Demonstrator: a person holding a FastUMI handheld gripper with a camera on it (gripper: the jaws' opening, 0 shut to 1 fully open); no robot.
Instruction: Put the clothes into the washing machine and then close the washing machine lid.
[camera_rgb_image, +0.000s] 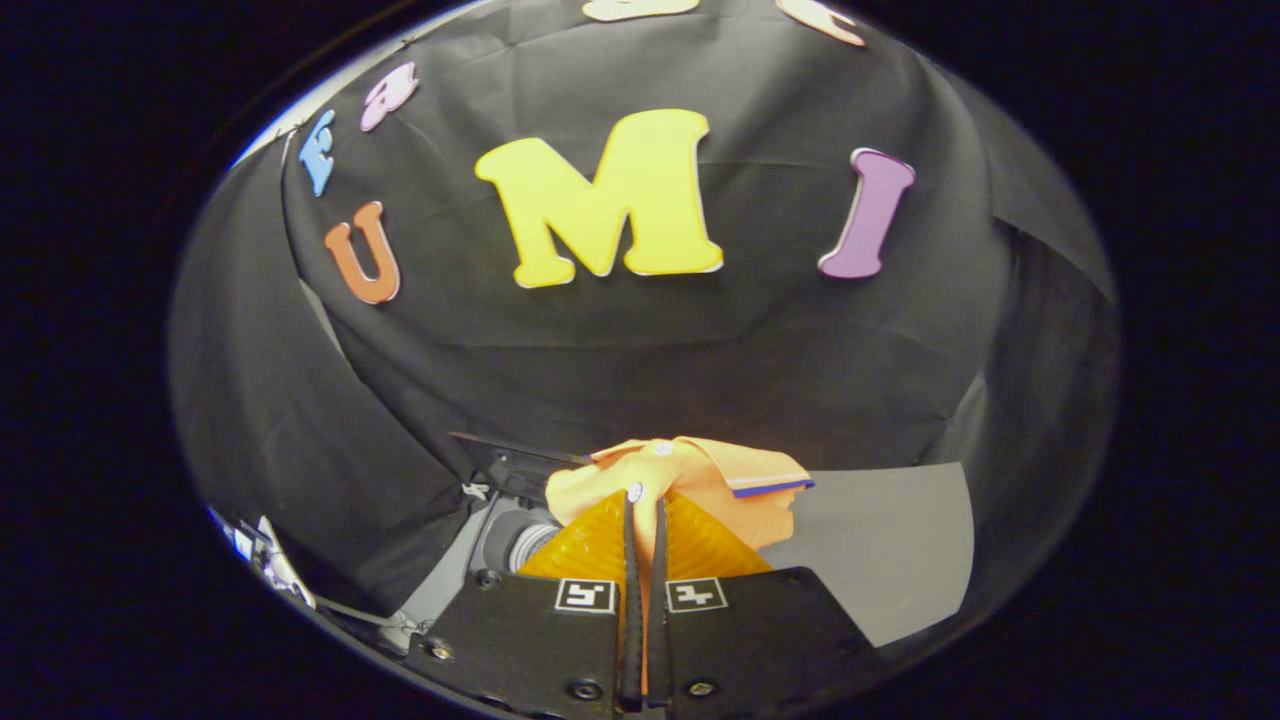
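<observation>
Black cloth backs the booth, with a grey tabletop (880, 560) below it. At the front the gripper (645, 520) has its two fingers clenched on an orange garment (690, 480), whose collar with a dark trim bunches just ahead of the tips. Left of the fingers sits a grey washing machine (510, 535), its lid raised

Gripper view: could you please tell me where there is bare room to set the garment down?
The grey surface right of the fingers, bordered by the black cloth wall, is bare. Left is crowded: the washing machine. The gripper is shut on the orange garment.
</observation>
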